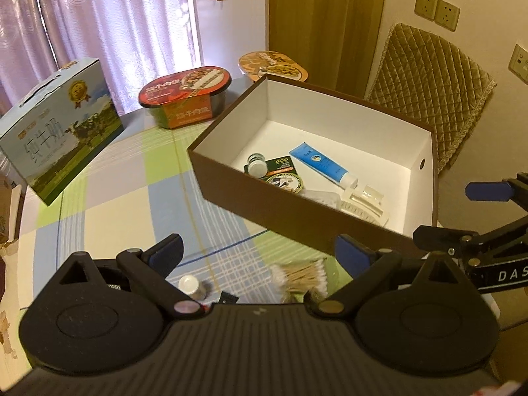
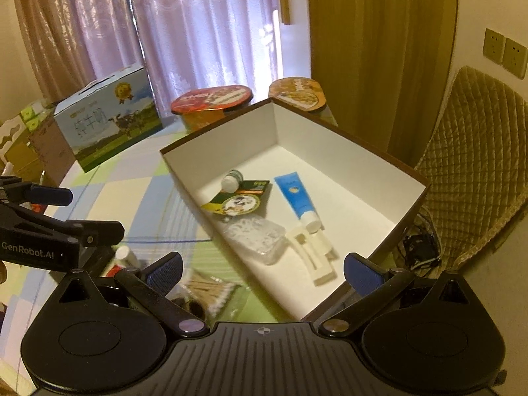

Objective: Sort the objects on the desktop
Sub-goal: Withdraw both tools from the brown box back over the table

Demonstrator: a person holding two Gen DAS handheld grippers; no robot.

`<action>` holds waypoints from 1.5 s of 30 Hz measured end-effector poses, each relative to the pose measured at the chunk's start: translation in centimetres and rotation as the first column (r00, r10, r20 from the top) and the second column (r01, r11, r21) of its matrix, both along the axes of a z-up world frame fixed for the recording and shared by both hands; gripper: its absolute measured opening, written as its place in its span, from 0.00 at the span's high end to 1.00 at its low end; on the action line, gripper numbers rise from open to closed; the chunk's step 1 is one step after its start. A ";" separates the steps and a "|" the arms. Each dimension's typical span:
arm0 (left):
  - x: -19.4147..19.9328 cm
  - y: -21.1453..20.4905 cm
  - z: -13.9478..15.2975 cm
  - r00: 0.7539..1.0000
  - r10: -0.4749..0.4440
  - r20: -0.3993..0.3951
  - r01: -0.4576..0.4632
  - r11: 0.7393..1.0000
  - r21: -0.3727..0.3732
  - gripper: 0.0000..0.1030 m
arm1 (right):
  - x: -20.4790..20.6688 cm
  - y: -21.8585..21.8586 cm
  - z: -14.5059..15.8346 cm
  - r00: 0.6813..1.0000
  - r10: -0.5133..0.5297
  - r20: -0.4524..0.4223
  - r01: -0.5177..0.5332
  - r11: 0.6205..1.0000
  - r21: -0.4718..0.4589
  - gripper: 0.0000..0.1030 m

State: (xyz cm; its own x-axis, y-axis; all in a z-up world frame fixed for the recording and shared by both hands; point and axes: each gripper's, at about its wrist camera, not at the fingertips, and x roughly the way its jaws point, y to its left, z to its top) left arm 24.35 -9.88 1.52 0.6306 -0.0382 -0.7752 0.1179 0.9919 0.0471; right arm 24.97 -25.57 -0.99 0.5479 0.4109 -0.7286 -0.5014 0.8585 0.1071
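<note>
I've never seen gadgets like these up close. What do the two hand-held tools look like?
Both match: the left tool and the right tool are matte black, with a ribbed body, two round discs, linkage arms with metal pivots, and blue-padded fingers. White lettering on their sides reads "GenRobot.AI" and "DAS". No hands or sleeves show.

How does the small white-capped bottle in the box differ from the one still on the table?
The bottle in the box lies on its side on the white floor of the brown box, beside a green packet. The bottle on the table stands upright on the checked cloth outside the box, near the cotton swabs, between the left gripper's open fingers. Both are small with white caps.
</note>
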 end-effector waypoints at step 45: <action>-11.1 8.1 -6.5 0.963 0.227 -0.144 -0.230 0.973 0.000 0.06 | -7.0 5.4 -7.5 0.966 0.226 -0.124 -0.233 0.971 -0.048 0.02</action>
